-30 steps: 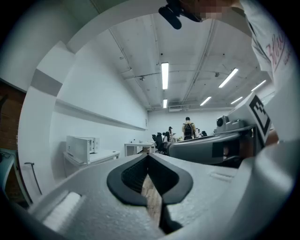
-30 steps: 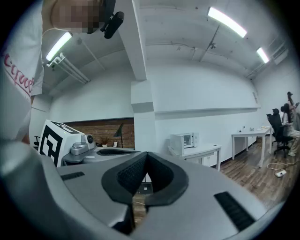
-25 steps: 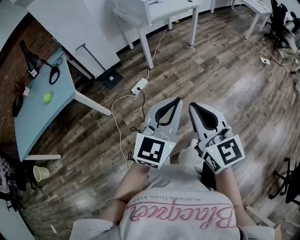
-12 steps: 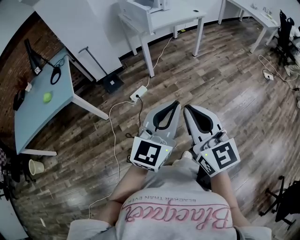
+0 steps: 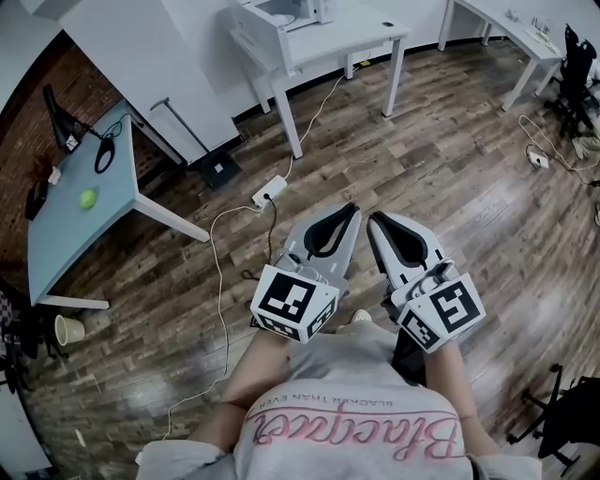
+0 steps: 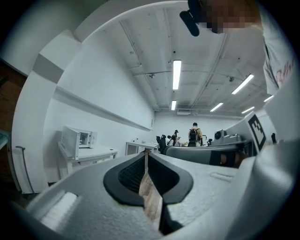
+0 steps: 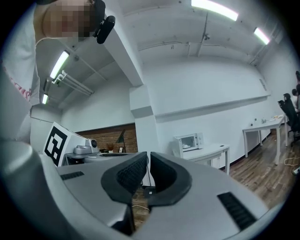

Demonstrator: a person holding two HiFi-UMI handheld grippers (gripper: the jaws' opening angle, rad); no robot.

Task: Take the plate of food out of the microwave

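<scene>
Microwave (image 7: 190,142): on white bench (image 5: 337,42), top centre of head view; long side along bench, door open, cavity towards me.
Plate: too small to make out.
My left hand-held gripper (image 5: 351,208): level, pointing up-frame, jaws together, empty.
My right hand-held gripper (image 5: 375,217): just beside it, same heading, jaws together, empty.

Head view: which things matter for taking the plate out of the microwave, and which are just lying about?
Job: white microwave on white table; left gripper, right gripper, both shut, empty.
Lying about: green ball, tan paper cup, white power strip, black office chair.
</scene>
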